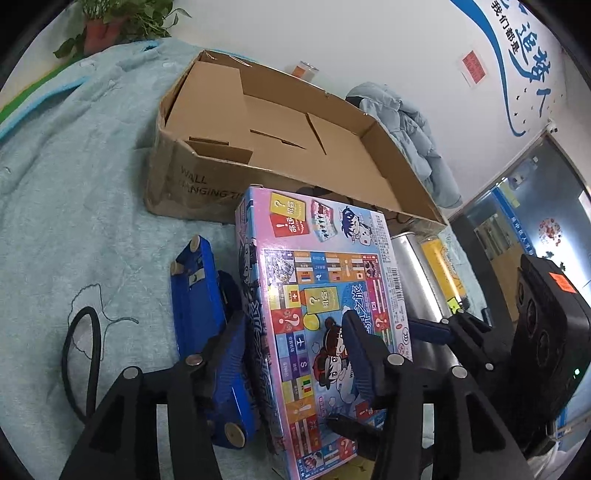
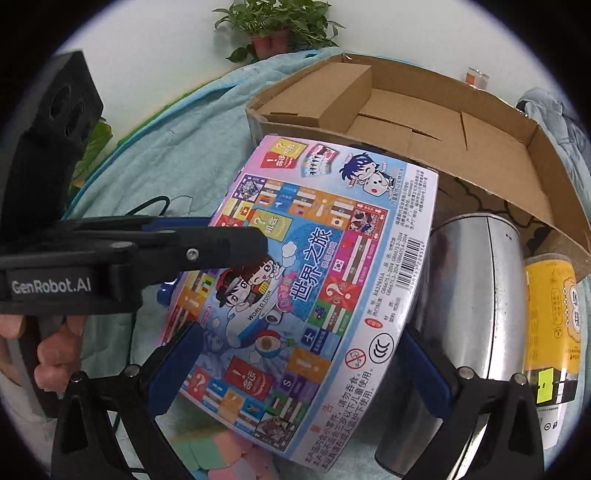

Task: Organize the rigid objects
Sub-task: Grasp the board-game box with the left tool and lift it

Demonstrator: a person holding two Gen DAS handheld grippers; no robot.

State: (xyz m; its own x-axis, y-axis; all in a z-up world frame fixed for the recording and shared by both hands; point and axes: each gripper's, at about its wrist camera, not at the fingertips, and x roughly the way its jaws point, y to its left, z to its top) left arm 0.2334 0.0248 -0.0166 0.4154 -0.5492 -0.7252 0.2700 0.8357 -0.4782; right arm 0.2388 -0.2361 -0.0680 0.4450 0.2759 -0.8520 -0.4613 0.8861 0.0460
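Note:
A colourful board-game box [image 1: 325, 314] [image 2: 314, 280] is held tilted above the teal cloth, in front of an open cardboard box [image 1: 280, 125] [image 2: 424, 122]. My left gripper [image 1: 295, 343] is shut on the game box, one blue finger on its side edge and one on its printed face. It shows from the side in the right wrist view [image 2: 236, 240]. My right gripper [image 2: 295, 362] straddles the near end of the game box, its blue fingers against both side edges.
A steel canister [image 2: 476, 314] [image 1: 417, 280] and a yellow can [image 2: 550, 332] lie right of the game box. A blue flat object [image 1: 199, 306] lies to its left. Pastel blocks [image 2: 221, 458] lie below it. A black cable [image 1: 81, 354], a potted plant [image 2: 269, 29] and a jacket [image 1: 413, 136] lie around.

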